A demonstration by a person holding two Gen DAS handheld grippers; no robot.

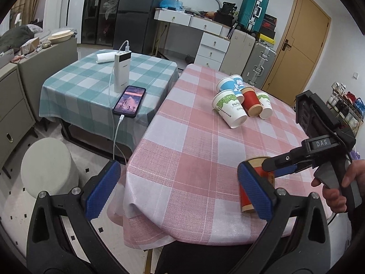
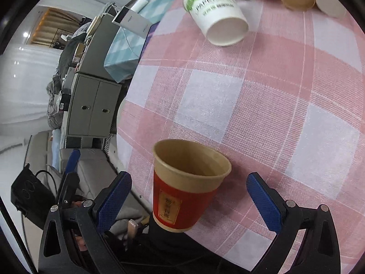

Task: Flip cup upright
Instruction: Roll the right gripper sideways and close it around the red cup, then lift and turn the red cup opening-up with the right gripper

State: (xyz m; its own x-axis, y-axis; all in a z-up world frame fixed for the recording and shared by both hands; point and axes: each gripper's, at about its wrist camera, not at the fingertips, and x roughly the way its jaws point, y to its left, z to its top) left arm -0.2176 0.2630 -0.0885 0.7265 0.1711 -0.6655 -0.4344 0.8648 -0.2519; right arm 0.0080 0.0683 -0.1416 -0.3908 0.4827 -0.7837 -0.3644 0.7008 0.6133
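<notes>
Left gripper (image 1: 180, 191) held level with jaws spread wide and nothing between them; right gripper (image 2: 189, 202) likewise wide open, rolled sideways, its handle gripped by the person's hand (image 1: 337, 189) with a finger on the trigger.

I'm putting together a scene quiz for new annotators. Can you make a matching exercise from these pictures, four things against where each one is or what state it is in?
Things:
1. red cup
2. phone
3. right hand-held gripper
4. cup pile

Place or state:
A. lying on the green checked cloth, cable plugged in
B. open, fingers either side of a cup, not touching it
C. lying on their sides, far part of the pink cloth
D. near the pink table's edge, open mouth showing

Pairs: 1-D, 2-A, 3-B, 4-C
</notes>
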